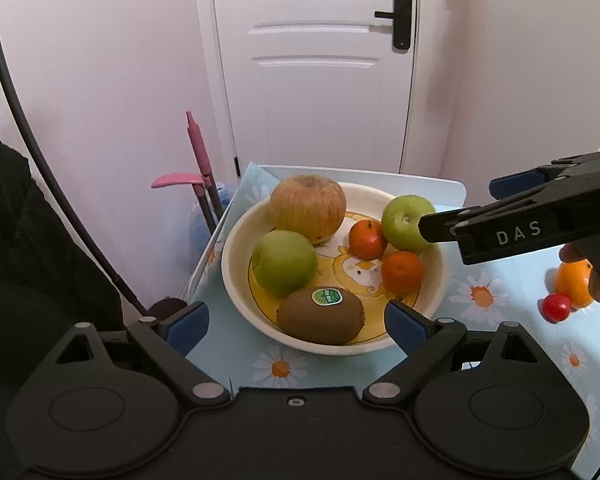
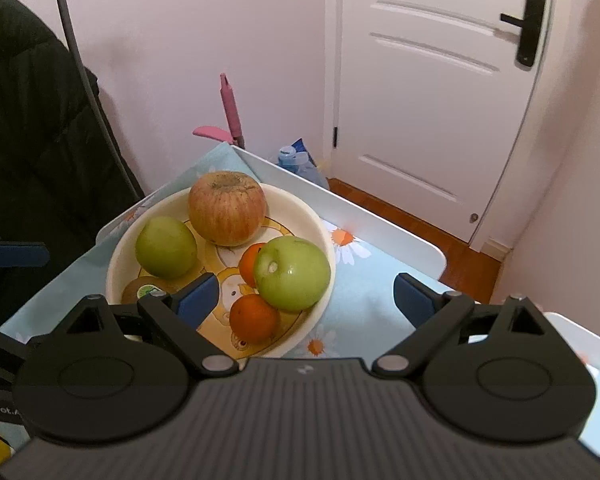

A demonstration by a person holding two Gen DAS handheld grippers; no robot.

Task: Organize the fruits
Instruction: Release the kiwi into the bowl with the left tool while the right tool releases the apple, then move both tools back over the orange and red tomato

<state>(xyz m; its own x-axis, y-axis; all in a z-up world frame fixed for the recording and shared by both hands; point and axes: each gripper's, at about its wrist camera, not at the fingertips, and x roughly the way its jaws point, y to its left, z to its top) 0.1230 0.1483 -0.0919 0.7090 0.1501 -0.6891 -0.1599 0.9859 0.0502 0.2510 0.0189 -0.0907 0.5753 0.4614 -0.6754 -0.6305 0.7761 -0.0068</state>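
A: Status of the bowl (image 1: 236,240)?
B: Six fruits inside it, kiwi (image 1: 320,315) nearest. An orange fruit (image 1: 574,283) and red fruit (image 1: 556,307) lie outside, right of the bowl

A: Grippers?
B: Left gripper (image 1: 296,322) and right gripper (image 2: 306,294) both spread wide, holding nothing

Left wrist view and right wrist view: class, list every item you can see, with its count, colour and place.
Bowl: one, cream, on the table.
Red apple: one, red-yellow, far side of bowl.
Green apples: two, green, in bowl, left and right sides.
Small oranges: two, orange, in bowl, beside the right green apple.
Kiwi: one, brown with a green sticker, near side of bowl.
Orange fruit: one, on tablecloth, right of bowl.
Small red fruit: one, beside it.
Tablecloth: one, pale blue, daisies.
Door: one, white, behind.
Left hand-held gripper: black, open.
Right hand-held gripper: black, open, over the bowl rim.
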